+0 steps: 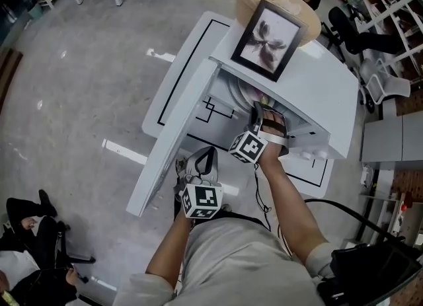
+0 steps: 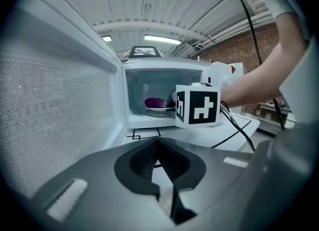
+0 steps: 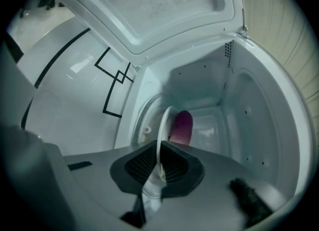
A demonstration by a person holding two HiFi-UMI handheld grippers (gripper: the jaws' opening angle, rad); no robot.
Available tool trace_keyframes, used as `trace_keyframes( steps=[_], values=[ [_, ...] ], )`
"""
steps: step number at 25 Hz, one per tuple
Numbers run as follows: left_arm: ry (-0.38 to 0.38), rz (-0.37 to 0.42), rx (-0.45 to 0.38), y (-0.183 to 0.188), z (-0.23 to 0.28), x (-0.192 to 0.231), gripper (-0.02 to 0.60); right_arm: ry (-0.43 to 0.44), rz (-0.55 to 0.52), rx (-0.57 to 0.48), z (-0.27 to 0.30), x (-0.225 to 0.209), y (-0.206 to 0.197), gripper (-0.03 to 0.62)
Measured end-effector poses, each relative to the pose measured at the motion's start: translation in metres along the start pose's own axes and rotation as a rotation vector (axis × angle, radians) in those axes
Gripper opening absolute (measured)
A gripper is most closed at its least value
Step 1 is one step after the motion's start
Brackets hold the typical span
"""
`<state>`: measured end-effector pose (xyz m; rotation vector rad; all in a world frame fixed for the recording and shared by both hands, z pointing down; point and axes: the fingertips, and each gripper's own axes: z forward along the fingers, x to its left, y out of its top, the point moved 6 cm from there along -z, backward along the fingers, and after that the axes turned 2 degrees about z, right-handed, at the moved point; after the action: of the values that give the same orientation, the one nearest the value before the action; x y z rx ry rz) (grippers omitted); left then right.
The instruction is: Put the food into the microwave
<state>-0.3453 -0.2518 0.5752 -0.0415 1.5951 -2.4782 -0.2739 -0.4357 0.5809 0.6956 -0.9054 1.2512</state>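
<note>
The white microwave (image 1: pixel 310 80) stands with its door (image 1: pixel 178 146) swung open to the left. My right gripper (image 1: pixel 268 123) reaches into the cavity, shut on the rim of a white plate (image 3: pixel 160 135) that carries a purple piece of food (image 3: pixel 182 126). From the left gripper view the plate (image 2: pixel 157 108) and the food (image 2: pixel 154 102) sit low inside the cavity, behind the right gripper's marker cube (image 2: pixel 198 105). Whether the plate rests on the turntable (image 3: pixel 144 120) I cannot tell. My left gripper (image 1: pixel 198 166) hovers in front of the door, shut and holding nothing (image 2: pixel 167 185).
A framed picture (image 1: pixel 268 37) leans on top of the microwave. The microwave sits on a white table (image 1: pixel 198 40) marked with black lines. A black cable (image 2: pixel 239 130) trails across the table at the right. The door's inner face (image 2: pixel 60 110) is close on my left.
</note>
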Motion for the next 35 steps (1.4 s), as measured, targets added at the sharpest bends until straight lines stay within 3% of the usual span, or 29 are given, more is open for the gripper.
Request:
trace_keyframes(
  steps=[3, 7, 16, 19, 25, 33, 35],
  values=[
    [0.014, 0.000, 0.004, 0.001, 0.001, 0.003, 0.008, 0.016, 0.100, 0.001, 0.006, -0.006, -0.002, 0.031],
    [0.000, 0.009, 0.021, 0.000, 0.003, 0.002, 0.008, 0.064, 0.358, -0.048, 0.003, -0.017, -0.002, 0.037],
    [-0.030, -0.016, 0.033, 0.000, 0.012, -0.010, 0.008, 0.221, 0.758, -0.205, 0.009, -0.033, -0.010, 0.138],
    [-0.028, -0.021, 0.036, 0.002, 0.014, -0.010, 0.008, 0.232, 0.816, -0.246, 0.009, -0.039, -0.012, 0.147],
    [0.011, -0.061, 0.038, 0.004, 0.011, 0.000, 0.008, 0.170, 0.868, -0.382, -0.020, -0.045, -0.008, 0.147],
    [0.049, -0.145, -0.001, 0.023, 0.005, 0.007, 0.008, 0.192, 0.962, -0.485, -0.076, -0.040, -0.013, 0.140],
    [0.045, -0.147, -0.027, 0.035, 0.005, 0.004, 0.008, 0.235, 1.048, -0.524, -0.092, -0.038, -0.019, 0.017]
  ],
)
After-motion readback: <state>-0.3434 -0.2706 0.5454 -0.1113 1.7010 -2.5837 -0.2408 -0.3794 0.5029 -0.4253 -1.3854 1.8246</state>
